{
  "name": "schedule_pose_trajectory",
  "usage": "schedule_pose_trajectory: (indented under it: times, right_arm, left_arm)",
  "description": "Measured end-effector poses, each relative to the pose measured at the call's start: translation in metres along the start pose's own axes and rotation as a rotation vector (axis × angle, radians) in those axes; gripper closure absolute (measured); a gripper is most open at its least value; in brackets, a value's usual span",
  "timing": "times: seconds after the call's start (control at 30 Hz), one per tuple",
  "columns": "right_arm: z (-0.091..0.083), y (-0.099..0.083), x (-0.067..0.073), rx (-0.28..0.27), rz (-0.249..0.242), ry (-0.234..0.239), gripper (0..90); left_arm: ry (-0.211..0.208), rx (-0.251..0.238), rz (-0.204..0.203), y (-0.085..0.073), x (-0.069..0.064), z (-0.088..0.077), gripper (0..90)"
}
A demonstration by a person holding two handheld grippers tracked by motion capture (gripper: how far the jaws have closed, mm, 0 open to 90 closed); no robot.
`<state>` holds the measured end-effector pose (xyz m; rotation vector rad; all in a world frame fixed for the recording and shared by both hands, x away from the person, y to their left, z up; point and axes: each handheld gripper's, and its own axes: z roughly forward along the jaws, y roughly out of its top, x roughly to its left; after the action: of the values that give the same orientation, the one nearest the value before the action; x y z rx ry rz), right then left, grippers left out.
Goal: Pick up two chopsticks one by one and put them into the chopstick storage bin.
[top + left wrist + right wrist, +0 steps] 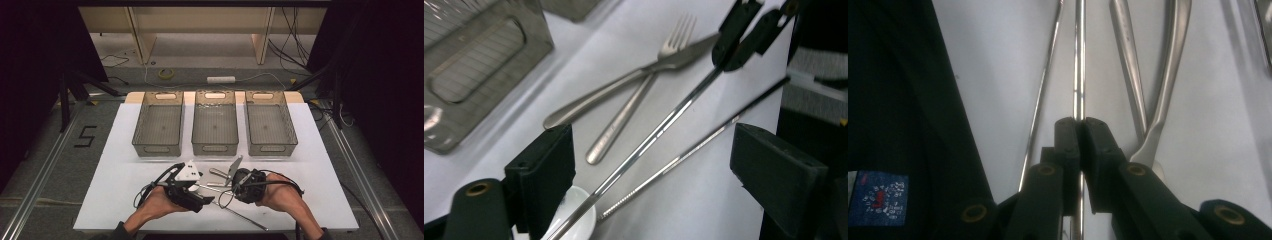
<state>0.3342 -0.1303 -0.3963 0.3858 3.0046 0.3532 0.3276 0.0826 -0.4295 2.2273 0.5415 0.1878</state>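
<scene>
Right gripper (1079,122): jaws pinched shut on one chopstick (1078,60), a thin, round, mirror-bright steel rod, clamped near one end, probably so the rest swings free for lifting toward a bin.

Left gripper (651,165): jaws spread wide with nothing between the pads, hovering above the cutlery heap, seemingly ready to steady or take the next piece.

Second chopstick (694,145): same slim steel rod, ridged at its tip, flat on the desk (125,165) just beside the held chopstick.

Fork (634,107) and knife (624,82): polished steel, smooth rounded handles, crossed over each other beyond the held chopstick, on the bin side.

White spoon bowl (576,215): glossy, rounded, under the near end of the held chopstick.

Three bins (215,125): smoky clear plastic, ribbed floors, slot handles, in a row beyond the held chopstick, empty, likely one per cutlery kind.
</scene>
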Motion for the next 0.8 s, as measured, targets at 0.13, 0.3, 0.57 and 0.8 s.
schedule_pose_trajectory:
  times: [0.13,0.3,0.57,0.8]
  right_arm:
    - [-0.001,0.005,0.002,-0.006,-0.014,-0.005,85.9]
    - [-0.003,0.011,0.006,-0.014,-0.054,0.004,85.9]
    - [-0.004,0.013,0.010,-0.011,-0.071,0.017,85.9]
    - [-0.004,0.012,0.011,-0.015,-0.087,0.017,85.9]
  left_arm:
    - [0.004,0.050,0.036,0.000,-0.001,0.006,17.6]
    - [-0.017,0.075,0.077,0.002,-0.002,0.008,24.5]
    - [-0.011,0.104,0.151,0.001,-0.004,0.009,39.7]
    - [-0.026,0.106,0.192,-0.001,-0.006,0.010,51.6]
